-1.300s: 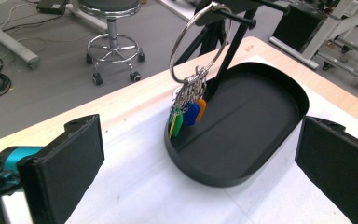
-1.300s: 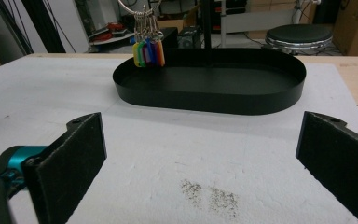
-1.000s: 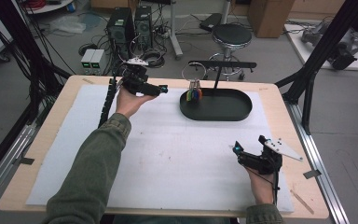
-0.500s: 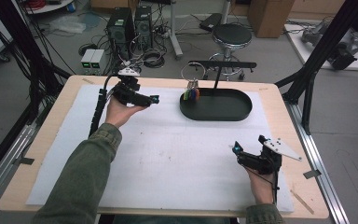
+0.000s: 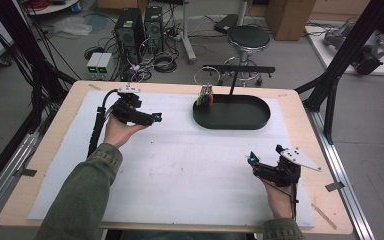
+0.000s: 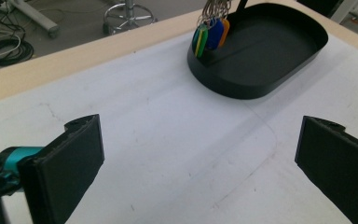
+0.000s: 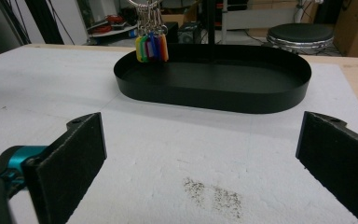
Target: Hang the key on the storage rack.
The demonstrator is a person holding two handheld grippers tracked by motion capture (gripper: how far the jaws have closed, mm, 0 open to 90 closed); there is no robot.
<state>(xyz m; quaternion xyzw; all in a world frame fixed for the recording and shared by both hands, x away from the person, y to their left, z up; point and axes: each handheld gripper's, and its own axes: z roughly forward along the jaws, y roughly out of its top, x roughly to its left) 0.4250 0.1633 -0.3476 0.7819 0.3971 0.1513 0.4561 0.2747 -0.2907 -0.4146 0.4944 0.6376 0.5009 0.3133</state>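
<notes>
A black oval tray (image 5: 260, 122) (image 6: 279, 74) (image 7: 242, 100) lies at the back centre of the white mat, with a black post and crossbar (image 5: 238, 68) rising from it. A bunch of coloured key tags (image 5: 205, 99) (image 6: 209, 35) (image 7: 151, 46) hangs on rings from the bar's left end, over the tray's left edge. My left gripper (image 5: 156, 118) (image 6: 200, 163) is open, held above the mat to the tray's left, nothing between its jaws. My right gripper (image 5: 252, 160) (image 7: 200, 158) is open near the front right, also holding nothing.
The white mat (image 5: 180, 170) covers a wooden table (image 5: 330, 200). Black frame struts (image 5: 340, 65) stand at the table's right and left sides. A stool (image 5: 249, 37), computer cases (image 5: 140, 25) and cables sit on the floor behind.
My left gripper has drawn back toward the left and nearer the person, away from the key tags. The right gripper has stayed where it was.
</notes>
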